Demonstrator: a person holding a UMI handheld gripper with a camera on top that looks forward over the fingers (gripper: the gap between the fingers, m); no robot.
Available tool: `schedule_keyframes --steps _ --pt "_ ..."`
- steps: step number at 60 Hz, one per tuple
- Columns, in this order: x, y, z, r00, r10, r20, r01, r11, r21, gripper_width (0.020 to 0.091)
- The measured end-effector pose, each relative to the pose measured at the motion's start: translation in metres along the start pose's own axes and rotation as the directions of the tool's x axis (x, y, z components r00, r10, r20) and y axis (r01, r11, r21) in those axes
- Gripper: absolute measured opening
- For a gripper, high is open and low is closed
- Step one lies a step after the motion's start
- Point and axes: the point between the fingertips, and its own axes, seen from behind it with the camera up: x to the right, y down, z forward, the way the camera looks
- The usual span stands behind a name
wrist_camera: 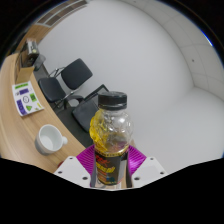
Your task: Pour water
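Note:
A clear plastic bottle (110,128) with a black cap, a yellow label and yellowish liquid inside stands upright between my fingers. My gripper (108,166) is shut on the bottle, with both purple pads (87,161) pressing its lower body. The bottle is held up in the air, above the level of the wooden table (22,118). A white cup (49,139) sits on that table, off to the left of the bottle and lower down.
A green and white box (25,95) lies on the table beyond the cup. Black chairs (72,80) stand by the table's far side. A plain white wall fills the space behind the bottle.

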Motion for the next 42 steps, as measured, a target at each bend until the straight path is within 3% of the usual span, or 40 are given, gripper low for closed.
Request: schedule_keyframes --steps 5,9,16,27,40,42 --pt "-0.005 -0.005 -0.006 0.957 0.272 0.104 -0.277 0.96 0.038 0.0405" --pt "-0.01 -0.002 -0.005 0.875 0.442 0.198 -0.456 0.889 0.033 0.0406" --pt "-0.031 0.014 0.01 0.736 0.617 0.277 -0.642 0.767 -0.002 0.0404" --pt "-0.072 0.046 0.036 0.597 0.716 0.362 -0.744 0.662 -0.084 0.0404" --pt "-0.116 0.084 0.055 0.568 0.725 0.389 -0.744 0.654 -0.133 0.0413" --pt "-0.114 0.081 0.055 0.572 0.719 0.396 -0.755 0.65 -0.089 0.0409"
